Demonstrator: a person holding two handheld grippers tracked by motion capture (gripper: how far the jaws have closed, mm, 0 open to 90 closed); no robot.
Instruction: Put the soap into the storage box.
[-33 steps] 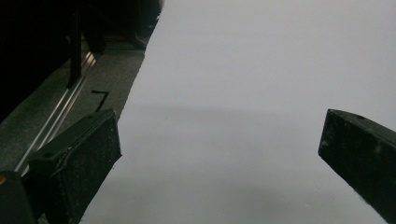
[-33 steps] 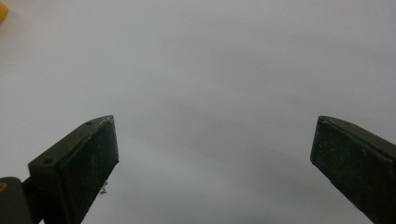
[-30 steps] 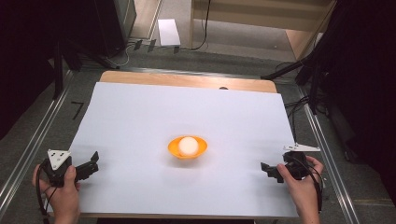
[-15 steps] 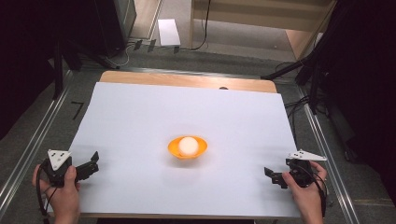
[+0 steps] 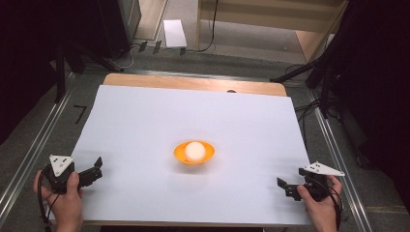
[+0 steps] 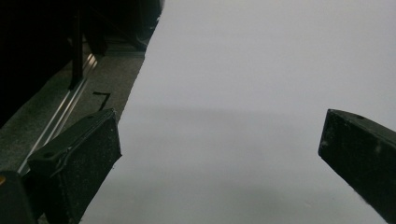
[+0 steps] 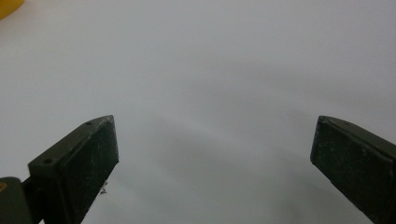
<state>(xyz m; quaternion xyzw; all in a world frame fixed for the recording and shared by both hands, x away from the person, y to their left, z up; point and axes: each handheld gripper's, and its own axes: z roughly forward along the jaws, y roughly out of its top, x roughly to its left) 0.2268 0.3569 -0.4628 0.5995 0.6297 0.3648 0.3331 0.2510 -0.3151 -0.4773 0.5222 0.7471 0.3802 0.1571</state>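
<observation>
An orange bowl (image 5: pixel 194 155) sits at the middle of the white sheet (image 5: pixel 193 111), with a white ball (image 5: pixel 194 150) inside it. My left gripper (image 5: pixel 95 170) rests near the sheet's front left corner, open, its jaws pointing right toward the bowl. In the left gripper view that gripper (image 6: pixel 219 140) has its jaws wide apart over bare sheet. My right gripper (image 5: pixel 285 186) is at the front right corner, open, and points left. The right gripper view shows its jaws (image 7: pixel 215 144) spread with nothing between them, and a sliver of the bowl (image 7: pixel 7 6) at the top left.
The sheet covers a wooden table whose far edge (image 5: pixel 193 83) shows. Metal rails (image 5: pixel 34 150) run along both sides. Cables (image 5: pixel 309 106) lie on the floor at the right, and a white sheet of paper (image 5: pixel 174 33) lies beyond the table.
My right gripper has drawn back a little toward the front right corner. The left gripper, the bowl and the ball have stayed put.
</observation>
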